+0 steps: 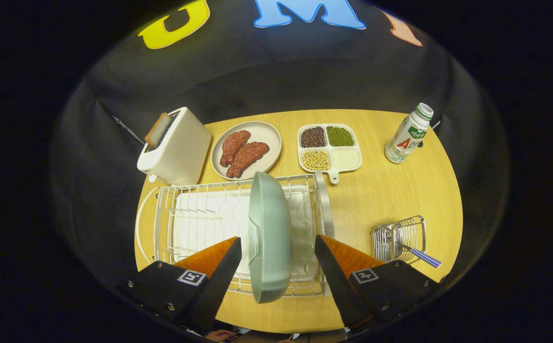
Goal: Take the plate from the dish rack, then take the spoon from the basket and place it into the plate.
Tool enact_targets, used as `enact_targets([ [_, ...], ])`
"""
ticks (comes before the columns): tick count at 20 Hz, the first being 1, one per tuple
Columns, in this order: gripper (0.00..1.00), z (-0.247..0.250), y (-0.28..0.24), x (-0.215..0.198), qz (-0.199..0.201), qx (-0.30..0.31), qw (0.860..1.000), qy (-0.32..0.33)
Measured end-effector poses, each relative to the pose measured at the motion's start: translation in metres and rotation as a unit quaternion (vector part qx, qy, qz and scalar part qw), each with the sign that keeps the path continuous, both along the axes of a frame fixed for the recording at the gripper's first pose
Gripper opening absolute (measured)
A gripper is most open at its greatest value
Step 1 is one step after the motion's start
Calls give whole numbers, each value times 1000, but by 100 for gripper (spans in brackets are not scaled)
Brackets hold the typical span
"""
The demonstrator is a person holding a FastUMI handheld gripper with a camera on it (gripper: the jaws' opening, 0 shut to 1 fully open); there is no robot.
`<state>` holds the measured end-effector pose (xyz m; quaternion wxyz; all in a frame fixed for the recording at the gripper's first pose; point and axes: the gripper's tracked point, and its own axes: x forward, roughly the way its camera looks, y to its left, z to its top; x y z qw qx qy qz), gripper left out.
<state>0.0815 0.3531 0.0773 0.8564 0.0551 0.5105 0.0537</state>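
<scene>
Jaws wide open either side of the green plate [270, 238], not touching it; plate stands upright in the dish rack [186, 214].

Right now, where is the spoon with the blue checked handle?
In the gripper view, the spoon with the blue checked handle lies in the small wire basket, beyond the open gripper, beside the metal dish rack.

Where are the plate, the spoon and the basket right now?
plate [270, 238], gripper view, its pale green back, upright in the rack.
spoon [424, 257], gripper view, its checked handle.
basket [390, 238], gripper view, its wire wall.
</scene>
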Motion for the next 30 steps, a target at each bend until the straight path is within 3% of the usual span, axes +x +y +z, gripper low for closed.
enact_targets([
  [3, 89, -17, -3, 7, -10, -40, 999, 12],
  [4, 80, -24, -3, 7, -8, -49, 999, 19],
  [5, 77, -30, -4, 8, -12, -61, 998, 26],
  [7, 33, -33, -1, 7, -34, -50, 997, 47],
  [8, 30, -32, -1, 7, -39, -53, 997, 42],
  [19, 28, 4, -5, 3, -26, -175, 984, 35],
  [30, 28, 52, -31, -39, -21, -110, 994, 17],
])
